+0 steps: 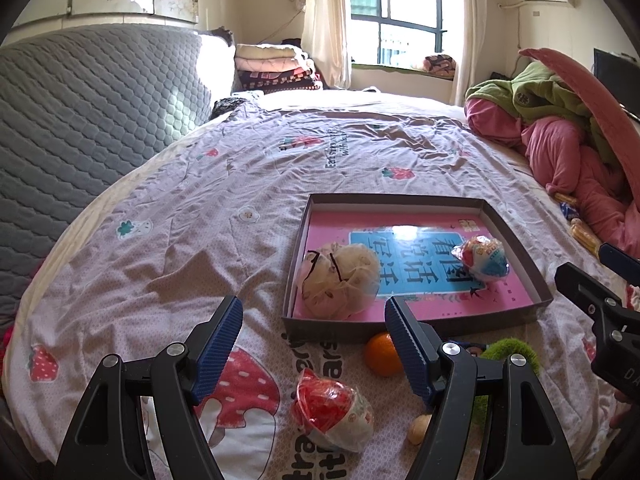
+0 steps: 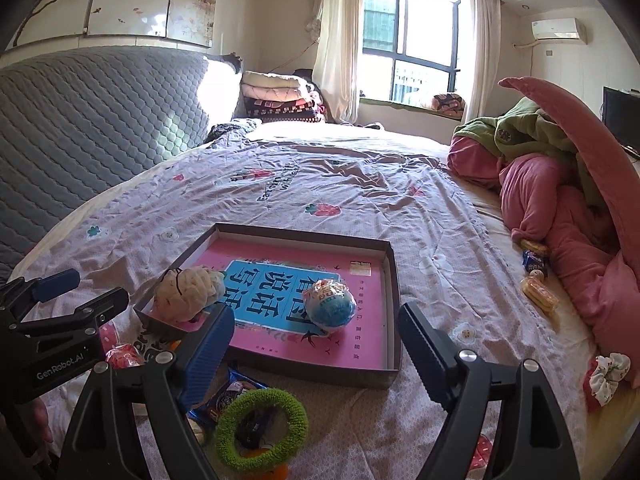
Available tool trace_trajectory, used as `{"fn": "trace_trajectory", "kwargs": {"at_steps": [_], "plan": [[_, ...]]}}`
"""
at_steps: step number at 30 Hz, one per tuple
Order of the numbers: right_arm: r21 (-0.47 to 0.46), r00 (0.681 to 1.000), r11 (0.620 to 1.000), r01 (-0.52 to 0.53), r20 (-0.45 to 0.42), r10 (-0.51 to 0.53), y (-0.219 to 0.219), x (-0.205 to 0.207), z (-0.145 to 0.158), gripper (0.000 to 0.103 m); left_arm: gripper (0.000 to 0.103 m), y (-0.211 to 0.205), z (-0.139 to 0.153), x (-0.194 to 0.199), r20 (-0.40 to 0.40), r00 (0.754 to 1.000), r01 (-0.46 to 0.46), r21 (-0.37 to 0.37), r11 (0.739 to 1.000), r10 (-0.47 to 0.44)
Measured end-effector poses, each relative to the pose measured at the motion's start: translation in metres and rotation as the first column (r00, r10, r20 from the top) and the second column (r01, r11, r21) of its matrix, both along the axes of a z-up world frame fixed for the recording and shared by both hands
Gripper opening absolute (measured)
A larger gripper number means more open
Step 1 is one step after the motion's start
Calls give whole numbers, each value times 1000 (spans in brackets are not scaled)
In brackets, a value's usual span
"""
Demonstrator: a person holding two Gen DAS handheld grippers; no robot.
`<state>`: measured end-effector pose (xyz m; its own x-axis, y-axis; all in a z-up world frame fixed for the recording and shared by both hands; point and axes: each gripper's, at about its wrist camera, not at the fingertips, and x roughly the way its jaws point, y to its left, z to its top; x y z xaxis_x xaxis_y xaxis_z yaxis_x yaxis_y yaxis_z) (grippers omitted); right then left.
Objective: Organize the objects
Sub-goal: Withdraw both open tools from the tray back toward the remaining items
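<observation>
Both the left tool [image 1: 314, 344] and right tool [image 2: 316, 340] are hanging spread and empty, the red wrapped egg [image 1: 332, 408] is lying at the box's [image 1: 400, 326] 7 o'clock, risking slipping from crinkly film.

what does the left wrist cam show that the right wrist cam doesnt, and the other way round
Only the left wrist view shows the whole orange and the red wrapped egg lying clear between its open fingers. Only the right wrist view shows the full green ring, the blue snack packet and the floral scrunchie. Both show the box lid holding the mesh pouf and the blue wrapped egg.
</observation>
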<state>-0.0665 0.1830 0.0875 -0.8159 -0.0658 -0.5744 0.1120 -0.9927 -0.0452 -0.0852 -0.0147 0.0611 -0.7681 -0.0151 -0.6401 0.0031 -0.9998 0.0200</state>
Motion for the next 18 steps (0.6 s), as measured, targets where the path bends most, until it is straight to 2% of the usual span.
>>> {"fn": "trace_trajectory", "kwargs": {"at_steps": [18], "plan": [[-2,999,1000,7,37,-7,10,12,-15,83,75,-1,-15,11,33,999,3,-9,1000,-3]]}}
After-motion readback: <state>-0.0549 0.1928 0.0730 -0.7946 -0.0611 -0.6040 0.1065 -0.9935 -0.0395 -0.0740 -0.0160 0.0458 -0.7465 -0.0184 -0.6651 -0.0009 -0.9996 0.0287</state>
